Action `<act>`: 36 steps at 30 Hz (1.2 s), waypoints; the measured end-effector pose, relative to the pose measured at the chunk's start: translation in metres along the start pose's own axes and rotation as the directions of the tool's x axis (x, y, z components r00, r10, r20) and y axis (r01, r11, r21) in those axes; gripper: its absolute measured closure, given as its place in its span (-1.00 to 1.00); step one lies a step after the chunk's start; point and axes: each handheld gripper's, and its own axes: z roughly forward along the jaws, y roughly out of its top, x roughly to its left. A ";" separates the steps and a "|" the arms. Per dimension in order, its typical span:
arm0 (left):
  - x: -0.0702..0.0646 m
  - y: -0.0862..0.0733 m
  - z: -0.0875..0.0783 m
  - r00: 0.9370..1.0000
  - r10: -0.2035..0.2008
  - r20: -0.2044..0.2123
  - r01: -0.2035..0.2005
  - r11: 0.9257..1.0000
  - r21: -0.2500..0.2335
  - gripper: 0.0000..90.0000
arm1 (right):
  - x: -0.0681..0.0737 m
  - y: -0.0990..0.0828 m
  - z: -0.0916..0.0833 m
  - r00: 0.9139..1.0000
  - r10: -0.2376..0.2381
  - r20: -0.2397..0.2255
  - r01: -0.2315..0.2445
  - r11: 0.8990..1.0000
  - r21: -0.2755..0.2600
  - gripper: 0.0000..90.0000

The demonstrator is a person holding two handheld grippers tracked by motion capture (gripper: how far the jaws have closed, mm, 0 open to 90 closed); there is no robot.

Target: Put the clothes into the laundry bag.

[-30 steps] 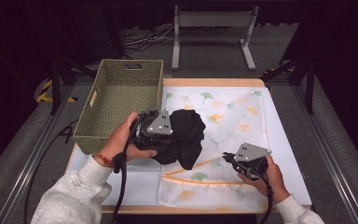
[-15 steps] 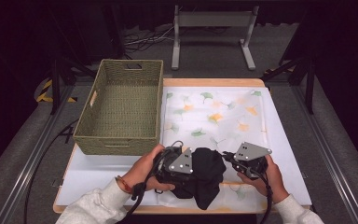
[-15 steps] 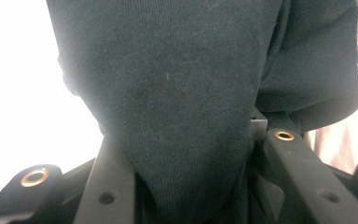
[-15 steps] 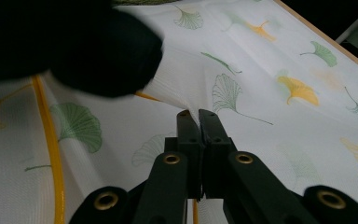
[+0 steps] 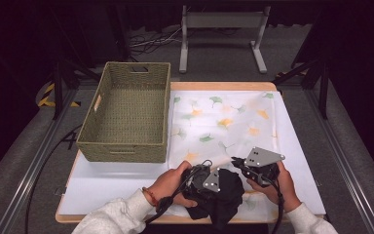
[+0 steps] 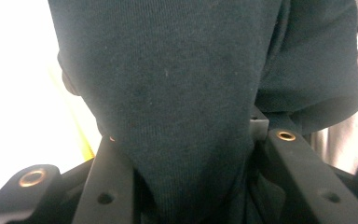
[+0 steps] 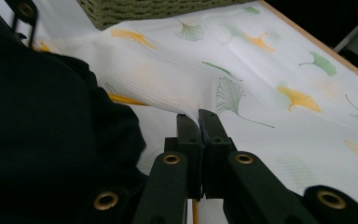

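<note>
Dark room; left gripper [image 5: 213, 181], clamped on the black garment [image 5: 226, 200], has dropped to the table's [image 5: 102, 192] front edge; right gripper [image 5: 237, 161] pinches the leaf-print cloth [image 5: 224, 117], ready for spreading

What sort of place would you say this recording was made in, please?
Probably a lab or studio set up for recording: a small table with a leaf-print cloth and woven basket, framed by metal rails amid dark surroundings with loose cables.

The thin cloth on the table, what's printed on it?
The white cloth carries ginkgo leaves in green, yellow and orange, clearest in the right gripper view.
</note>
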 end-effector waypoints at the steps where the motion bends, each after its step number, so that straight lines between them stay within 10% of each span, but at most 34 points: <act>1: 0.000 0.001 0.001 1.000 -0.001 -0.014 0.001 1.000 0.005 0.36 | 0.001 0.001 -0.002 1.000 -0.002 0.000 0.002 1.000 -0.006 0.97; 11: 0.006 0.005 0.006 0.995 -0.062 -0.077 0.063 0.998 0.014 0.31 | 0.011 0.012 -0.011 0.999 -0.031 -0.029 0.030 0.999 -0.041 0.97; 26: 0.008 -0.012 -0.021 0.980 -0.192 -0.060 0.180 0.971 -0.159 -0.43 | 0.015 0.014 -0.013 0.999 -0.040 -0.029 0.039 0.998 -0.044 0.97; 32: -0.009 -0.027 -0.038 0.982 -0.181 -0.051 0.168 0.968 -0.188 -0.12 | 0.017 0.015 -0.014 0.999 -0.037 -0.025 0.036 0.998 -0.046 0.97; 36: -0.017 -0.028 -0.023 0.988 -0.143 -0.052 0.135 0.982 -0.131 0.31 | 0.018 0.016 -0.012 0.999 -0.036 -0.034 0.034 0.998 -0.045 0.97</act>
